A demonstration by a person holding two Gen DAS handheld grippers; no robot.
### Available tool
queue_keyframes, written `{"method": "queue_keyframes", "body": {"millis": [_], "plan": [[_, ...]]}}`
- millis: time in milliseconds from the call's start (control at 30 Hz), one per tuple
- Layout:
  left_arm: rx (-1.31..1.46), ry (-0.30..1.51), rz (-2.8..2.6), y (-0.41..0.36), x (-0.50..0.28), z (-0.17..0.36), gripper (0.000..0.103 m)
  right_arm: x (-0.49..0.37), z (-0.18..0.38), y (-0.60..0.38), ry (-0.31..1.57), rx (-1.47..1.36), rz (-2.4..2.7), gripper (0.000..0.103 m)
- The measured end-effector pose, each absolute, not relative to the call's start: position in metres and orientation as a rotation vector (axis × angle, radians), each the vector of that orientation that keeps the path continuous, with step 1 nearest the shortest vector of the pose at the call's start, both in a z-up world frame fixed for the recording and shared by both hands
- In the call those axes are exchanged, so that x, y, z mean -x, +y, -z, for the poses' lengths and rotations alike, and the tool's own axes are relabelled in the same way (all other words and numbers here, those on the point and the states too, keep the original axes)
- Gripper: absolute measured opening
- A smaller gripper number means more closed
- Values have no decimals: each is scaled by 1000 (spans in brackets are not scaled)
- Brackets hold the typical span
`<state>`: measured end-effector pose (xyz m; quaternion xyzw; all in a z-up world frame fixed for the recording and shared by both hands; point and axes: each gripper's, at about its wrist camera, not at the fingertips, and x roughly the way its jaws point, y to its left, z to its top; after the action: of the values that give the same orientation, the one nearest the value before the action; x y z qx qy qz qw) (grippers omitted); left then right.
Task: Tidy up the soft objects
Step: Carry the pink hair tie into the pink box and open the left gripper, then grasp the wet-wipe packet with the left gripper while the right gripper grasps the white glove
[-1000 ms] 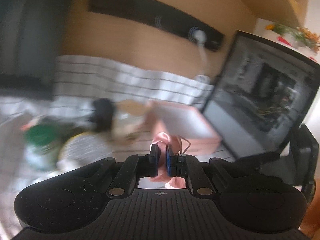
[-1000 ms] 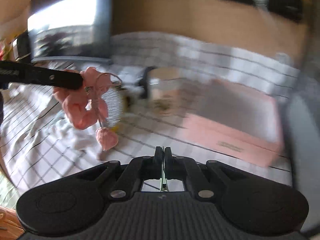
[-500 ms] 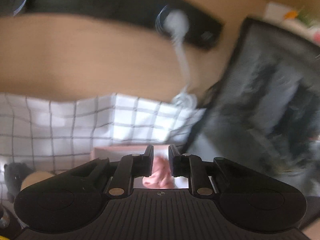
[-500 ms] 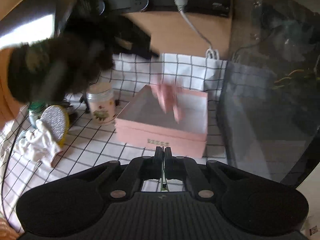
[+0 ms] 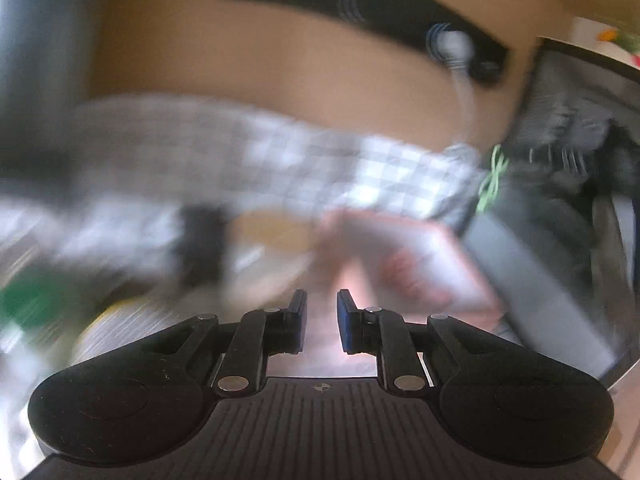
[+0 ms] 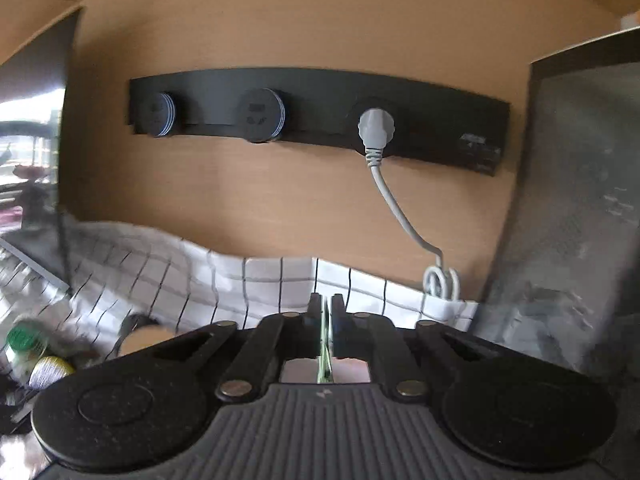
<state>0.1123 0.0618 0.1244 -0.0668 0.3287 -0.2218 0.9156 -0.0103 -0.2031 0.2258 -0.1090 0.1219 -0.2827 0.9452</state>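
The left wrist view is smeared by motion. My left gripper (image 5: 322, 314) is open by a narrow gap with nothing between its blue pads. Just beyond it lies the pink box (image 5: 432, 248), and a reddish-pink soft thing (image 5: 408, 280) shows as a blur inside it. My right gripper (image 6: 327, 320) is raised and faces the wooden wall. Its jaws are opening, and a thin green strip (image 6: 324, 364) hangs in the slim gap between them. A patch of pink (image 6: 352, 372) shows below those jaws.
A checked cloth (image 6: 260, 284) covers the table up to the wall. A black socket strip (image 6: 320, 108) holds a white plug (image 6: 376, 128). A dark panel (image 6: 568, 220) stands on the right. A tan-lidded jar (image 6: 148, 334) and a green-capped bottle (image 6: 22, 340) stand left.
My left gripper let go of the pink soft thing, which now lies in the pink box. My right gripper rose and tipped up toward the wall, and its jaws parted slightly.
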Motion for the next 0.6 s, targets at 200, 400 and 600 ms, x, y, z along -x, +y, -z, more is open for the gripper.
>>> {"method": "queue_keyframes", "body": {"millis": [200,400,600], "plan": [[228,772,150,155,-78,-92,18,-14,-192,-204,328,128,532,53],[300,802,7,203,-65,-75,18,-22,-123,-164,492,122,412,62],[342,847,19,215,-58,-71,18,-41,-76,-120,620,78,178,66]]}}
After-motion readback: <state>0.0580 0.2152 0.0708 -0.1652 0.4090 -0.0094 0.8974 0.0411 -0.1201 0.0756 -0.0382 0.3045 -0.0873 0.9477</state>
